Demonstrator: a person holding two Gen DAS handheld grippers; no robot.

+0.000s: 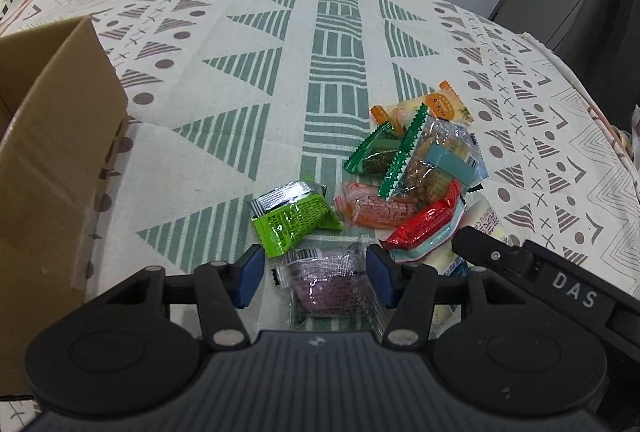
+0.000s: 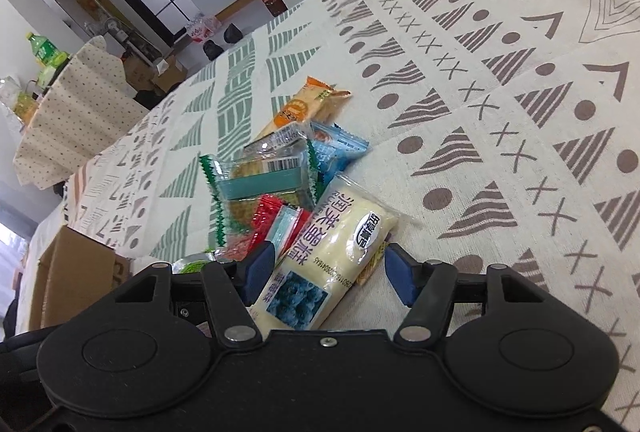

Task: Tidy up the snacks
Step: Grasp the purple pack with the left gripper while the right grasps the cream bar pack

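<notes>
Left claw [image 1: 316,274] is low over the surface, its two blue-padded fingers [image 1: 250,274] spread apart and level. Right claw [image 2: 332,272] is tilted, also low, its fingers [image 2: 402,272] spread wide. The right claw's black body shows beside the left.

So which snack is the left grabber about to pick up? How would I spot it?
Find the patterned tablecloth with the cardboard box at its left side, then the heap of snack packets to the right of it. The purple packet lies at the near edge of that heap, between the open fingers of the left gripper, just below the bright green packet. It is the only purple one.
</notes>
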